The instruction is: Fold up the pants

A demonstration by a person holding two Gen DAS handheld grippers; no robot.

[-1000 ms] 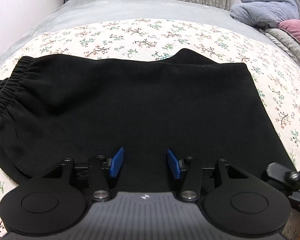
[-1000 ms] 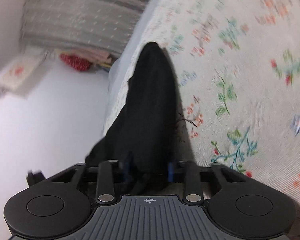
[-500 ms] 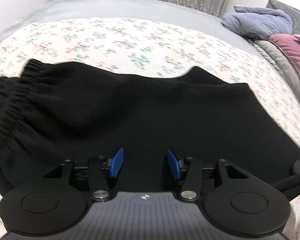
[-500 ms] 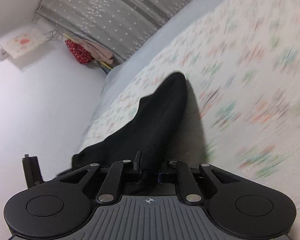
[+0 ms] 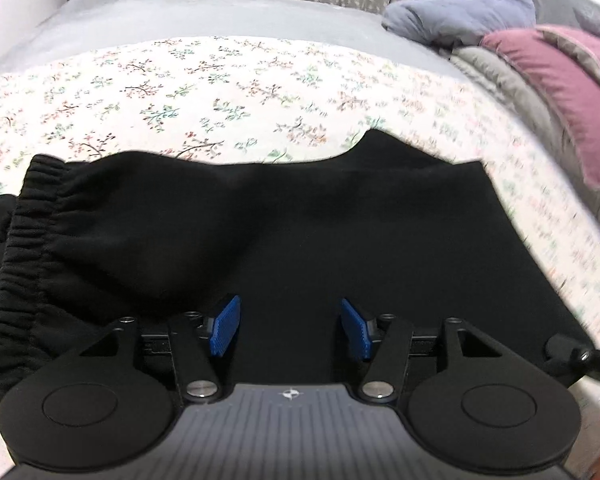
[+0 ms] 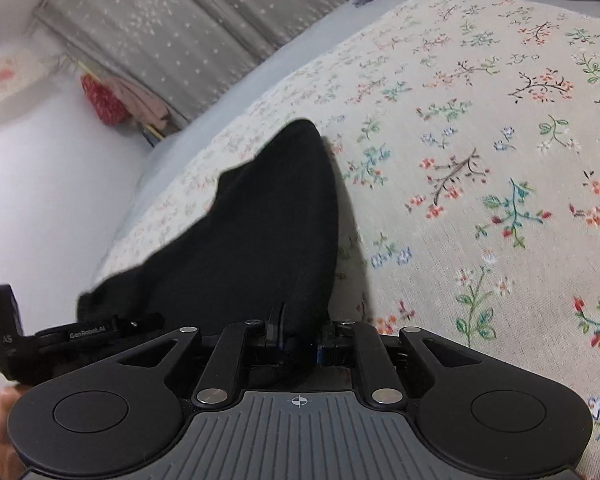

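Black pants [image 5: 260, 220] lie folded across the floral bed sheet [image 5: 220, 80], their gathered elastic waistband [image 5: 24, 232] at the left. My left gripper [image 5: 290, 312] hovers over the near edge of the pants. Its blue pads [image 5: 226, 326] stand apart and its jaws are opening, pressing on nothing. In the right wrist view, my right gripper [image 6: 296, 344] pinches a raised edge of the pants [image 6: 260, 232]. Its jaws are easing open a little, with the fabric still caught between the pads and running away from them to a point.
A grey quilt and a pink pillow [image 5: 560, 92] are piled at the right of the bed, with a blue-grey garment [image 5: 460, 12] behind them. A grey starred curtain [image 6: 180, 20] hangs at the far side, and a white wall [image 6: 40, 180] runs along the left.
The left gripper's view has slid along the pants and its pads stand slightly wider. The right gripper has rolled and swung from facing the wall towards the bed, still holding the pants' edge.
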